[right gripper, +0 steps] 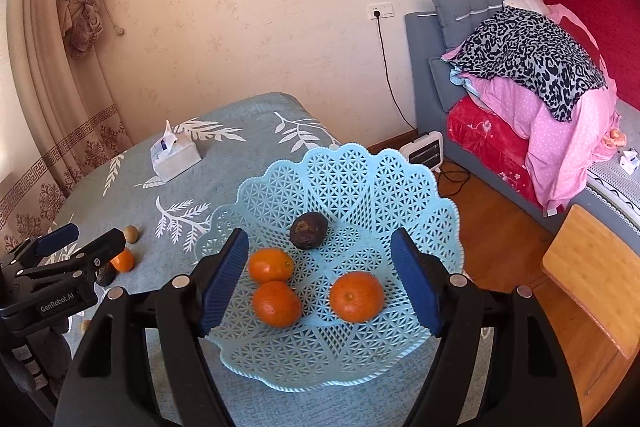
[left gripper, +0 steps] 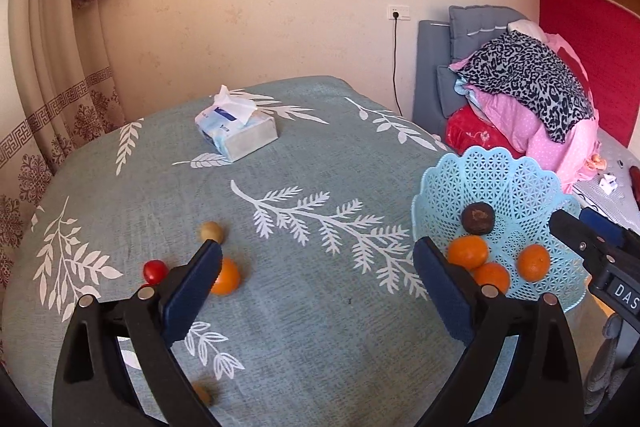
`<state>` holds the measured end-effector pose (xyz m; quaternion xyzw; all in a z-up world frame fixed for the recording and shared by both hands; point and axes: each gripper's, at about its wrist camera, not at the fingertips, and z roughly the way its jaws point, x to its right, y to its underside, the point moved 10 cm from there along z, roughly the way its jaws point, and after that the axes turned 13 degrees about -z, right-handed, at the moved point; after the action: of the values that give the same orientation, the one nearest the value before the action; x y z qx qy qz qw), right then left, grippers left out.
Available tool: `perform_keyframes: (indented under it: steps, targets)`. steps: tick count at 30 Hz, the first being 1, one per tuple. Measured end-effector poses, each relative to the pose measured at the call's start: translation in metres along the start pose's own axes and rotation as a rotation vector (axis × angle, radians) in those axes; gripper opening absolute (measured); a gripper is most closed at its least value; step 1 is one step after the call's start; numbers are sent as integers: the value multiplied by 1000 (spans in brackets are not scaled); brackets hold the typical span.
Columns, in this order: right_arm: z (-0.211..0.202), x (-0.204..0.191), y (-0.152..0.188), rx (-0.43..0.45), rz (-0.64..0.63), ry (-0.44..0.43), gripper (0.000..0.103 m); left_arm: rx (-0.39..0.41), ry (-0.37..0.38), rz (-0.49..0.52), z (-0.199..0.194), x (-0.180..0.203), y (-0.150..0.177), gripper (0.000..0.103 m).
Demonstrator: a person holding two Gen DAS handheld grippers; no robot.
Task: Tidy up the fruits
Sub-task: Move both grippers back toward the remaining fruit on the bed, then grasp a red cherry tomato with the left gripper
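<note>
The blue lattice basket sits at the table's right edge and holds four fruits: three oranges and one dark, wrinkled fruit, perhaps a passion fruit or avocado. Loose on the leaf-print tablecloth lie at least four more: one orange, one small tan fruit, one cherry tomato, and one orange-coloured piece half hidden at the bottom. The left gripper hovers over the cloth with its jaws spread wide and empty, its left finger just in front of the loose orange. The right gripper hangs over the basket, also spread and empty. Judging from this, the round fruits could roll away if nudged by a closing finger, the tomato could be crushed by a firm pinch, and the basket, close to the edge, might be pushed off by a careless drop. A tissue box stands well apart.
</note>
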<state>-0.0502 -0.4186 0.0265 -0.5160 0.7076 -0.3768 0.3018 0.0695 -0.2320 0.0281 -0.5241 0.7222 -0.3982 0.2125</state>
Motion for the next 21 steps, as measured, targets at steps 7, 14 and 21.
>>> perform_keyframes:
  steps: [7,14,21]
  targets:
    - [4,-29,-5,-7,-40,-30,75,7,-87,-71,2,-61,-8,97]
    - [11,-55,-8,-19,-77,-64,75,3,-184,-153,6,-127,-20,97]
    - [13,-76,-8,-28,-102,-93,79,-109,-207,-268,26,-174,-20,96]
